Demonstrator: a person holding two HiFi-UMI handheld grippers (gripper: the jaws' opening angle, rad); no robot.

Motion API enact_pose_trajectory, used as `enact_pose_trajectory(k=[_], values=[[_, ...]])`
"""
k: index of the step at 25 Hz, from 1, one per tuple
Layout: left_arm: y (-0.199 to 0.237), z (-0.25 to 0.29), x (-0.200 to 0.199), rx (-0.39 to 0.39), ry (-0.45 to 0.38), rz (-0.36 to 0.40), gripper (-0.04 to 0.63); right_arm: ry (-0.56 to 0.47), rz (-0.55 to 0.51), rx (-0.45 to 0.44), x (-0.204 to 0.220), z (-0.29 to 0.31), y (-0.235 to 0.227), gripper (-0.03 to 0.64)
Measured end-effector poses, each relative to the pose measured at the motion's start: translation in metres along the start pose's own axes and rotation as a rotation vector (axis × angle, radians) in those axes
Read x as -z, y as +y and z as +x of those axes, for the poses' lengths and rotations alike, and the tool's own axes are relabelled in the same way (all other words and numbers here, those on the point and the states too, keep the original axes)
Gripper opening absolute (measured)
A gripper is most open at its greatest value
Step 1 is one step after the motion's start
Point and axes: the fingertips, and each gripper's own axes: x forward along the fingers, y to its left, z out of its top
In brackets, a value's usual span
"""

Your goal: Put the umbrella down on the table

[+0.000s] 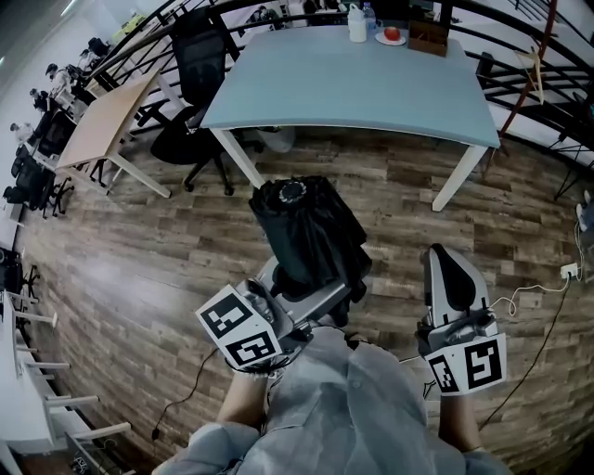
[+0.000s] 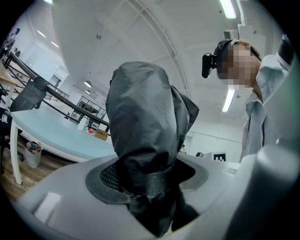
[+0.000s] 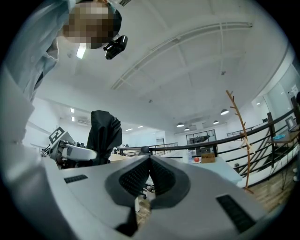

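Note:
A folded black umbrella (image 1: 302,227) stands upright in my left gripper (image 1: 314,283), low in the head view and short of the table. In the left gripper view the jaws are shut on the umbrella (image 2: 143,122) at its strapped lower part, and its bundled fabric rises above the left gripper (image 2: 145,185). My right gripper (image 1: 447,260) hangs to the right of it, apart from the umbrella. Its jaws are shut with nothing between them, as the right gripper (image 3: 149,159) view shows. The light blue table (image 1: 343,83) lies ahead, across a strip of wooden floor.
At the table's far edge stand a white bottle (image 1: 357,23), a plate with a red fruit (image 1: 391,35) and a brown box (image 1: 428,37). A black office chair (image 1: 195,83) and a wooden desk (image 1: 107,121) are to the left. A white cable (image 1: 534,288) lies on the floor at right.

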Motion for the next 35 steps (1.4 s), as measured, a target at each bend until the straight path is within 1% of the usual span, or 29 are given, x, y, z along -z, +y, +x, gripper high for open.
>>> enact_pose_trajectory(k=[6,14,23,32,35], values=[[-0.014,0.001,0.002,0.011,-0.005,0.019,0.265,-0.007,-0.004,0.006,-0.001,-0.014,-0.001,-0.005],[-0.021,-0.003,-0.005,0.004,-0.008,0.039,0.265,-0.018,-0.01,-0.009,-0.007,-0.015,0.001,-0.005],[-0.023,-0.004,-0.009,0.003,-0.01,0.038,0.265,-0.021,-0.007,-0.012,-0.008,-0.018,0.001,-0.005],[-0.031,-0.001,-0.005,0.038,-0.028,-0.019,0.265,-0.004,-0.008,0.01,-0.006,-0.029,-0.002,-0.005],[-0.03,0.001,-0.004,0.046,-0.024,-0.019,0.265,-0.002,-0.001,0.029,-0.004,-0.034,-0.003,-0.005]])
